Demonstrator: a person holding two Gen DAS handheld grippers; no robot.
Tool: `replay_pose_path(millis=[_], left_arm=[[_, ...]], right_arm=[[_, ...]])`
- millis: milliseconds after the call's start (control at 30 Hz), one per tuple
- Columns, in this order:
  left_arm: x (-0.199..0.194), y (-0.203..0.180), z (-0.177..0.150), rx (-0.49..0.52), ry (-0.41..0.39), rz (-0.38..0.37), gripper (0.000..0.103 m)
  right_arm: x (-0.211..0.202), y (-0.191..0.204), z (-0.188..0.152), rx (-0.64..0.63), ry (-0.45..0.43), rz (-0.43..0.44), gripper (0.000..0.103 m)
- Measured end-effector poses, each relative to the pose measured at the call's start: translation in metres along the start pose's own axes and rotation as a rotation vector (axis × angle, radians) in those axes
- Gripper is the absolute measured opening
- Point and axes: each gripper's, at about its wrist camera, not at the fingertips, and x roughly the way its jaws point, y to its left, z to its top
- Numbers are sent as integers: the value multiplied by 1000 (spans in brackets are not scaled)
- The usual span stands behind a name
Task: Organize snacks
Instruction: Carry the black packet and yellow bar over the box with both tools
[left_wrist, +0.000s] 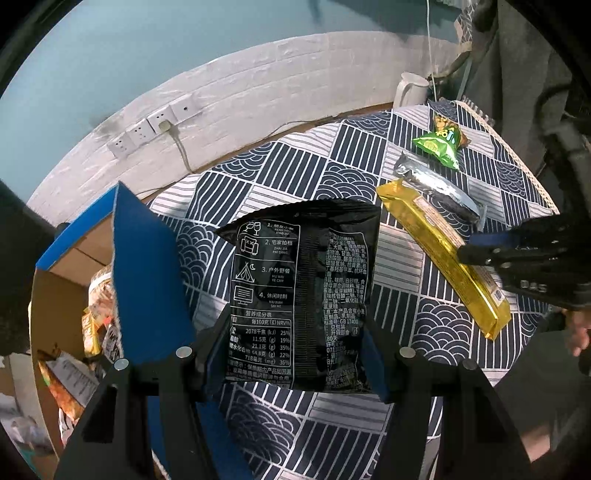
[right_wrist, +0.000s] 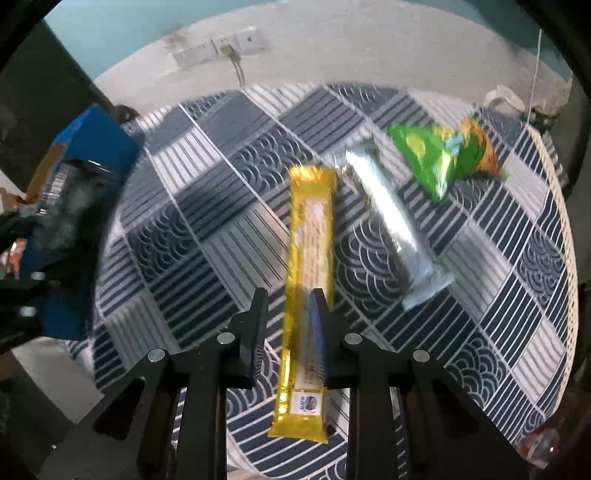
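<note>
Left tongs (left_wrist: 295, 354) grasping black bag (left_wrist: 299, 291), right tongs (right_wrist: 291, 325) clenched on gold bar (right_wrist: 308, 280); its slick wrapper could slip out

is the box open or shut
Open: the box's blue flap stands up, and snack packs show inside.

Both fisheye views are bent and darkened at the edges. Motion blur is seen throughout the right view; glare is thrown off the silver packet (right_wrist: 388, 218).
</note>
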Motion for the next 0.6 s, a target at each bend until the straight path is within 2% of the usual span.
replay_pose_path(millis=[67,133,200,300,567,600], left_arm=[[-2,2,-3,-5,-2,0,63],[-2,4,-4,-8,-3,0,63],[-2,7,-6,-14,-1,-1,63],[-2,10,-10,-22,3,-9,63],[-9,17,-11,-34,-9,-20,63],[-10,18,-11,-36,-10,-22,63]], right_arm=[[7,-3,-2,13,0,5,24],[6,-2,0,4,-19,-3,30],[9,0,2,0,-7,-36,34],[15,-2,3,17,11,-35,41],[39,3,3,-1,58,-69,42],[41,3,3,-5,59,-76,39]])
